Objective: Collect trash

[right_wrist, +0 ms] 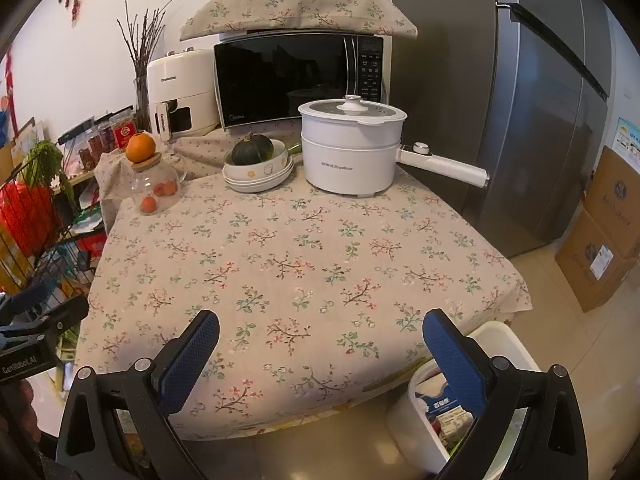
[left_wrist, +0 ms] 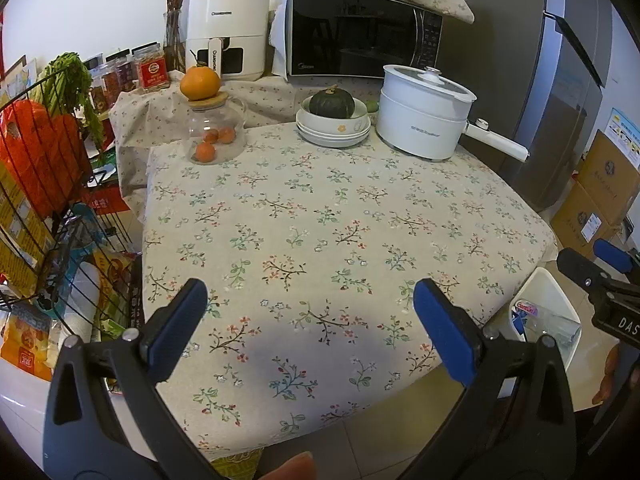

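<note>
A white trash bin point(left_wrist: 544, 312) stands on the floor at the table's near right corner, with wrappers and clear plastic inside; it also shows in the right wrist view point(right_wrist: 500, 340), partly hidden behind my right finger. My left gripper point(left_wrist: 310, 328) is open and empty over the near edge of the floral tablecloth point(left_wrist: 320, 220). My right gripper point(right_wrist: 320, 356) is open and empty over the same near edge point(right_wrist: 288, 264). No loose trash shows on the cloth. The right gripper's body shows at the right edge of the left wrist view point(left_wrist: 600, 284).
At the table's far side stand a white electric pot point(left_wrist: 424, 116) with a long handle, stacked bowls holding a green squash point(left_wrist: 332, 114), and a glass jar with oranges point(left_wrist: 214, 128). A microwave and air fryer sit behind. A wire rack of groceries point(left_wrist: 44, 184) stands left; cardboard boxes point(right_wrist: 604, 236) and a fridge right.
</note>
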A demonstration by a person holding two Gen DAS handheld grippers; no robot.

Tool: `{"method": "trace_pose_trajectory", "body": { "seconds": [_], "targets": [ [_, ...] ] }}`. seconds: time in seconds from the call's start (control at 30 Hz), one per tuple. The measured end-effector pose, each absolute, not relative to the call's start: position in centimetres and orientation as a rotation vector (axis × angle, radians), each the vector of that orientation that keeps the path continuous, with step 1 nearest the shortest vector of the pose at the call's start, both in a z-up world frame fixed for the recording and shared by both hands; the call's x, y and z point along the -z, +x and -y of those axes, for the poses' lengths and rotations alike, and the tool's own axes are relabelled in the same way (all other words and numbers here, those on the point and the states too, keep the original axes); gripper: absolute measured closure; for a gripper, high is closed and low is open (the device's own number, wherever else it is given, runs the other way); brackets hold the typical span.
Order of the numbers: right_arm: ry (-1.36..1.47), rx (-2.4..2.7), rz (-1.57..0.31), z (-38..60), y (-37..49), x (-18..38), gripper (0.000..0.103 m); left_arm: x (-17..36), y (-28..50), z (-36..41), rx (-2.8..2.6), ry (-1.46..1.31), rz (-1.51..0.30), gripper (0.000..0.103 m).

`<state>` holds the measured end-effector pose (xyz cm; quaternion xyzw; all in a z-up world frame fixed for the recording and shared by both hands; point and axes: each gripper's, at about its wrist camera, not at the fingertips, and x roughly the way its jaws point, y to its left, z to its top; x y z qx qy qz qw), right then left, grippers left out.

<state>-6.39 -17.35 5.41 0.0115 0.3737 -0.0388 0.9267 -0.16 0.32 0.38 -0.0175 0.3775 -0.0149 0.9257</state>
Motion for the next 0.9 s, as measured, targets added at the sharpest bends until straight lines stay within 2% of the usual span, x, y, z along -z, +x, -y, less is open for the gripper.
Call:
{"method": "trace_pose_trajectory", "body": {
  "seconds": [0.9],
  "targets": [
    [0.027,0.080,-0.769,17.28,-6.50,-5.30,0.000,-0.89,-0.48,0.25,0.022,-0.036,-0.760,0.001]
  ]
}}
